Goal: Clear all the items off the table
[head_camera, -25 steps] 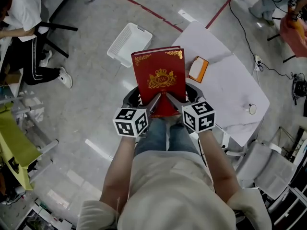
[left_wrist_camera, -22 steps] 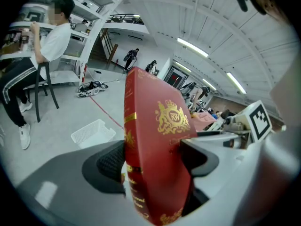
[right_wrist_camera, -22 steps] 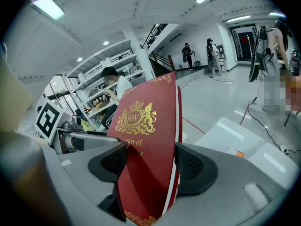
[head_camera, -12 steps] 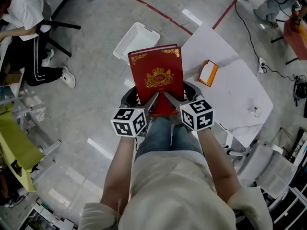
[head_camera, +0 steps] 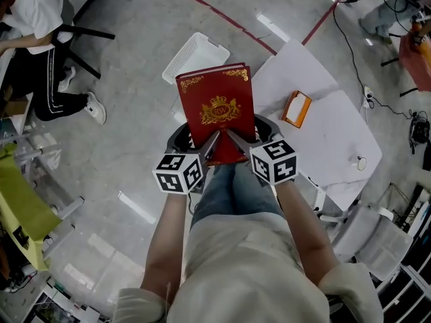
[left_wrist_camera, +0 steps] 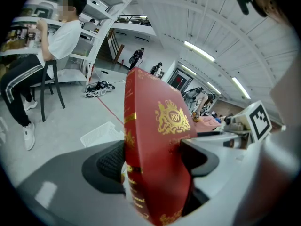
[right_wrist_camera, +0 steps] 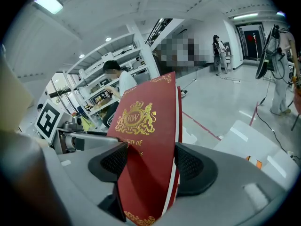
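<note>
The red box (head_camera: 217, 110), clamped by the left gripper (head_camera: 210, 147) and the right gripper (head_camera: 238, 142), is held over the floor near the white basket (head_camera: 195, 58) and should be lowered in level.

Left gripper (head_camera: 211, 147) and right gripper (head_camera: 236, 140) both clamp red box (head_camera: 217, 103).

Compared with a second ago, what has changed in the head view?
The red book, carried by the left gripper and right gripper, has drifted toward the white basket and away from the table. Both grippers stayed clamped on it, and the orange box stayed on the table.
</note>
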A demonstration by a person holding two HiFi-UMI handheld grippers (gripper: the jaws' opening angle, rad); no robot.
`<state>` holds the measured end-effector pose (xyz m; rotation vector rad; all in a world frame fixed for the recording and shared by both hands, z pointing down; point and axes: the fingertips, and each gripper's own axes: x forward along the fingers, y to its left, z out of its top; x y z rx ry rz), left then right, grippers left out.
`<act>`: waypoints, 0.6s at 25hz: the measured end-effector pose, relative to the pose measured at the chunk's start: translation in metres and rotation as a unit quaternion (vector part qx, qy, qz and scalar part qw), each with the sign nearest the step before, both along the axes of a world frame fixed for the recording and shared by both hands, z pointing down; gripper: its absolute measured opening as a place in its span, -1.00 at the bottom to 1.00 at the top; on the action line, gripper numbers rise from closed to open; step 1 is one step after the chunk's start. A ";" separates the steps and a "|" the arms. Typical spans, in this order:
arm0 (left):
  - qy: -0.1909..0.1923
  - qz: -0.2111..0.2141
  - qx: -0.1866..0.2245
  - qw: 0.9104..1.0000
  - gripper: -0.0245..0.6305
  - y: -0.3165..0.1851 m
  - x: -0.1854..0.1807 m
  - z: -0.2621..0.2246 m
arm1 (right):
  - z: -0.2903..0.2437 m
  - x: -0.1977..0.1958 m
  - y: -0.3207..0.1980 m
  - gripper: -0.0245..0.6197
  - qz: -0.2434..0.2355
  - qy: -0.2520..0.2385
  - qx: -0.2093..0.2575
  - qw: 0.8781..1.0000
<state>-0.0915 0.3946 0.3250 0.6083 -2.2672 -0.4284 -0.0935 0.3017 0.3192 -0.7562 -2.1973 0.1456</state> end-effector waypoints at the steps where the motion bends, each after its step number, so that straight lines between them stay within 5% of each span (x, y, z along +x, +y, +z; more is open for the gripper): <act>1: 0.000 -0.002 0.000 1.000 0.19 0.002 -0.002 0.001 | 0.001 -0.003 0.002 0.06 -0.002 0.001 0.000 1.000; 15: 0.014 -0.034 -0.006 0.999 0.19 0.035 -0.051 0.018 | 0.020 -0.057 0.036 0.06 -0.033 0.017 -0.005 0.999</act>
